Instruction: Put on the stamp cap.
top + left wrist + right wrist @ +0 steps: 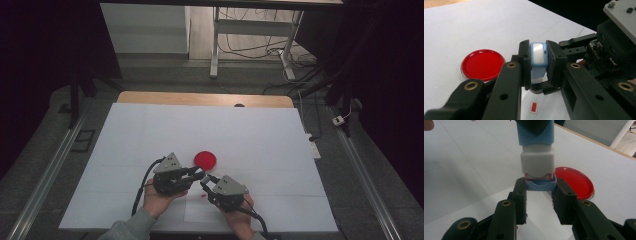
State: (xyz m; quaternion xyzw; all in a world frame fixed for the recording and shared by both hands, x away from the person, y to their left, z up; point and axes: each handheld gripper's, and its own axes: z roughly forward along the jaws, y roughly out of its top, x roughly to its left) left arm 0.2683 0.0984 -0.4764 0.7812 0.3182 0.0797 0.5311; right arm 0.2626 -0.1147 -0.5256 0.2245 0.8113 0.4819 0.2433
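Observation:
A small blue block (538, 60) with a pale window on its face hangs just above the table. My left gripper (538, 65) is shut on its blue upper body. In the right gripper view the block continues into a white middle part (537, 162) and ends in a blue cap (541, 185). My right gripper (541, 188) is shut on that cap. Seen from above, the left gripper (197, 175) and the right gripper (207, 185) meet tip to tip near the table's front, with the block between them.
A round red dish (205, 159) lies flat on the white table sheet (150, 135), just beyond the grippers. A small red mark (533, 107) sits on the sheet below the block. The wooden table edge (200, 98) runs along the far side.

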